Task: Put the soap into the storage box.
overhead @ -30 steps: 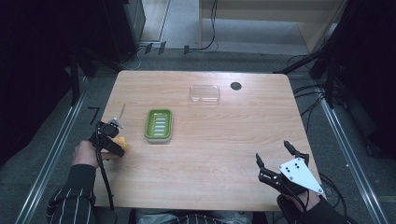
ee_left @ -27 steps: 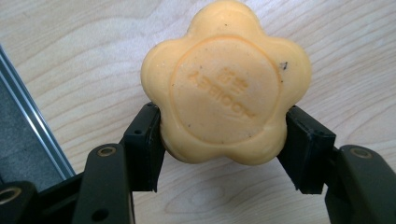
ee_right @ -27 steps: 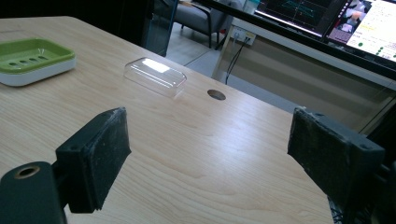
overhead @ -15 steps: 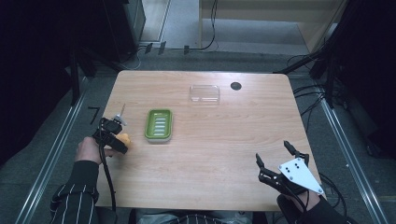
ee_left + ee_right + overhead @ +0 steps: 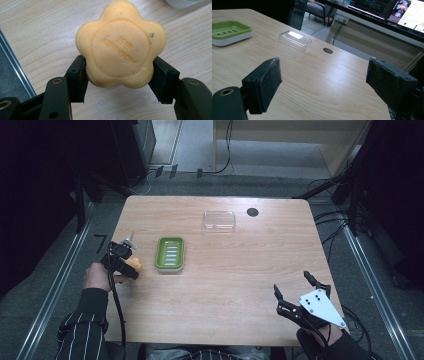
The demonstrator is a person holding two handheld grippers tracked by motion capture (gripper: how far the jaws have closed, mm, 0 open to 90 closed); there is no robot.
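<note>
An orange flower-shaped soap (image 5: 121, 43) is clamped between the jaws of my left gripper (image 5: 119, 75), just above the wood. In the high view the left gripper (image 5: 131, 266) and its soap (image 5: 134, 264) are near the table's left edge, a short way left of the green soap dish (image 5: 170, 254). The dish (image 5: 229, 30) is empty, with a slotted floor. A clear plastic lid (image 5: 219, 220) lies at the back middle; the same lid (image 5: 295, 40) is ahead of my right gripper. My right gripper (image 5: 295, 287) stands open at the front right corner, nothing between its pads (image 5: 263, 85).
A dark round hole (image 5: 252, 212) sits in the table (image 5: 235, 270) right of the lid. A metal rail (image 5: 15, 65) runs along the table's left edge close to the left gripper. Monitors (image 5: 387, 11) and a desk stand beyond the far edge.
My left gripper with the soap has shifted a little forward and right toward the green dish. The right gripper has not moved.
</note>
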